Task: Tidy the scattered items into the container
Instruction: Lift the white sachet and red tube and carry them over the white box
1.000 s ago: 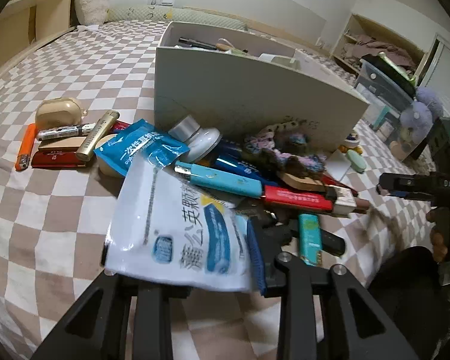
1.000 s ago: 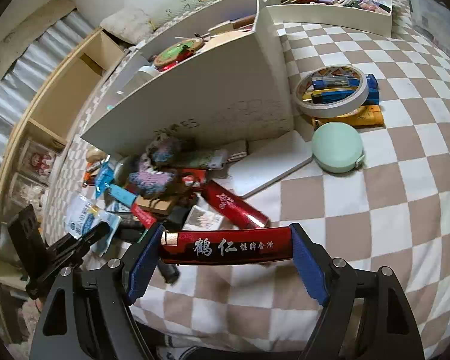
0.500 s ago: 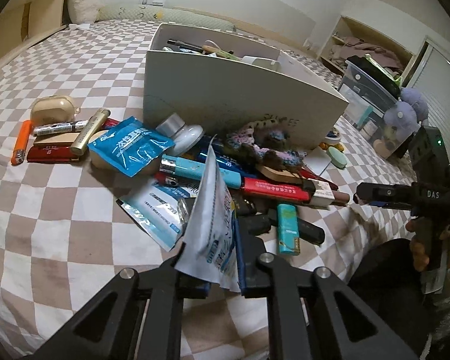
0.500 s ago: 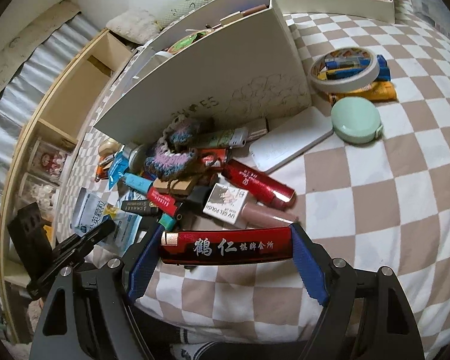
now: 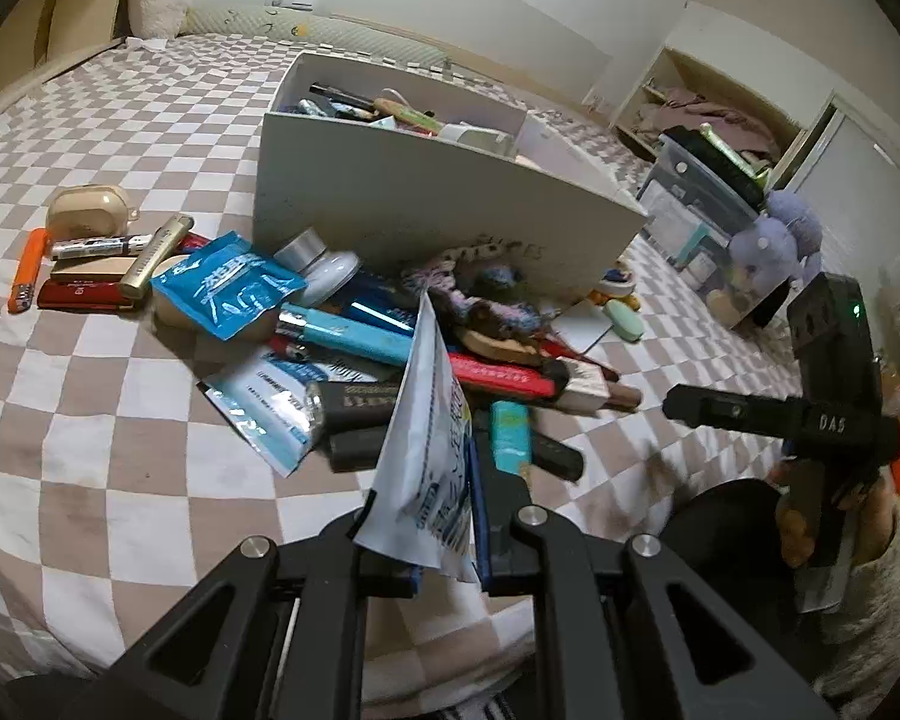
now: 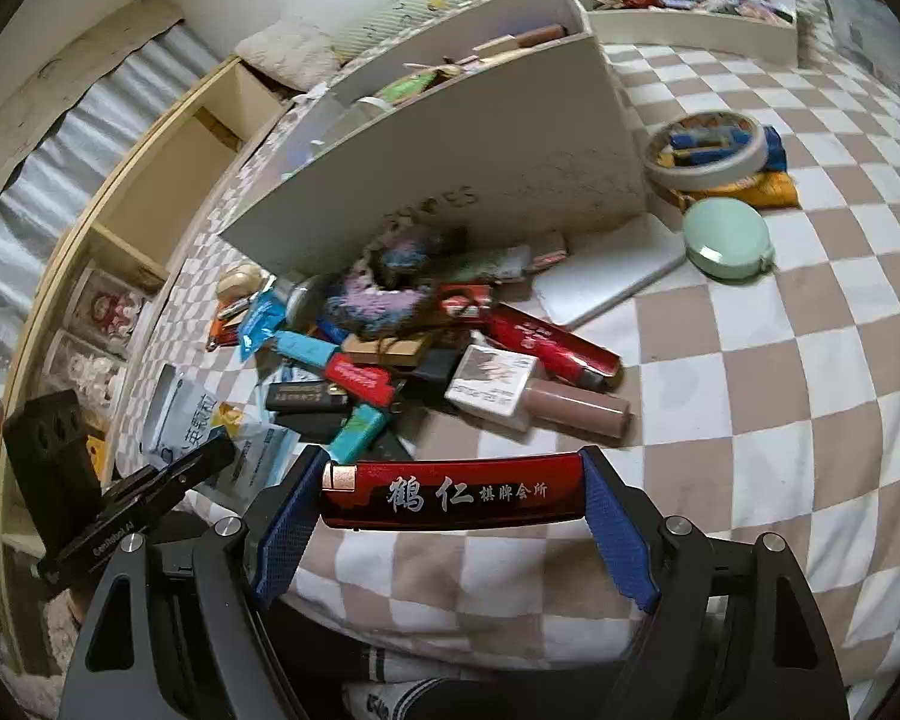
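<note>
Left wrist view: both tools held items above the pile by the white container [image 5: 426, 204].
Left tool [image 5: 444, 540] pinched a white-blue sachet [image 5: 432, 450]; right tool [image 6: 450, 516] clamped a red lighter [image 6: 456, 495] endwise over the checkered bed [image 6: 810, 420].

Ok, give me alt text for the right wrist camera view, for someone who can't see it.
The right gripper clamps a red lighter crosswise between its blue pads, above a checkered bedspread. Beyond it, lighters, tubes and packets lie heaped against a white container, with a green compact and a tape roll to the right.

Left gripper [image 5: 444, 546] closed on the white sachet [image 5: 429, 438], lifting it edge-up off the pile [image 5: 450, 348].
</note>
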